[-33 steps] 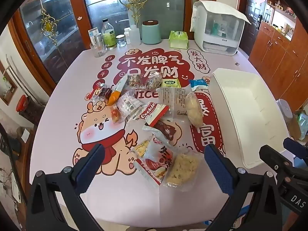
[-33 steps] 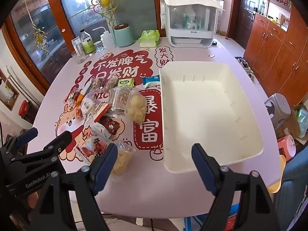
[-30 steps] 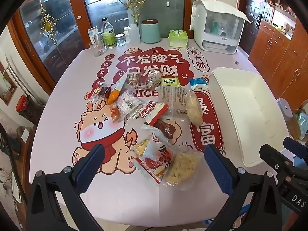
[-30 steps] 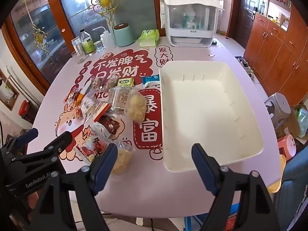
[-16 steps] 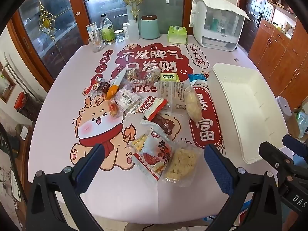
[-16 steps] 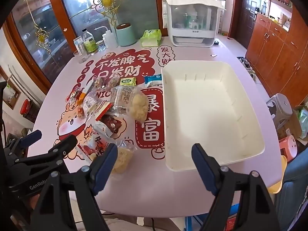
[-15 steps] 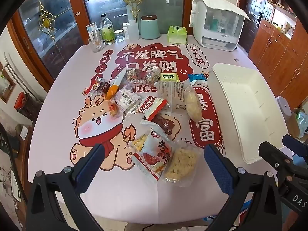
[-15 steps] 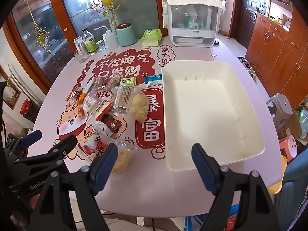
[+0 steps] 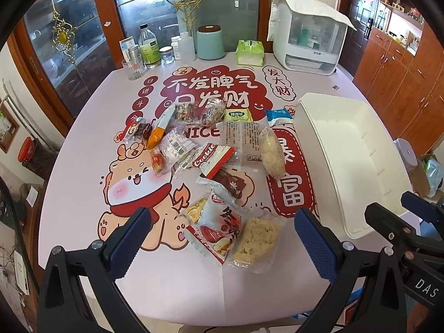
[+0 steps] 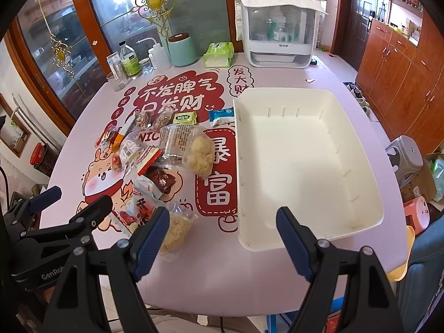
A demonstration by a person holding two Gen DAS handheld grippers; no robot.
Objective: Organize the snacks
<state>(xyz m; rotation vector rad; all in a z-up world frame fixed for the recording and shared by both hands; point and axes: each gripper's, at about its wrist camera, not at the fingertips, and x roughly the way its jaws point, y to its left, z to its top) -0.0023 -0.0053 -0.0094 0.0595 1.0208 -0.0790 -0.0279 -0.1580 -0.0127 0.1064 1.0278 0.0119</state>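
Both the left hand-held gripper point(image 9: 220, 230) and the right hand-held gripper point(image 10: 222, 229) hover spread and empty, likely lining up a first pick. The snacks point(image 9: 211, 149) lie scattered mid-frame on the surface point(image 9: 83, 144); the white bin point(image 10: 305, 163), seemingly empty, waits at right.

Left gripper point(image 9: 222, 233), right gripper point(image 10: 222, 230): black frames, blue ribbed pads point(image 9: 315, 242), silver screws, white lettering.
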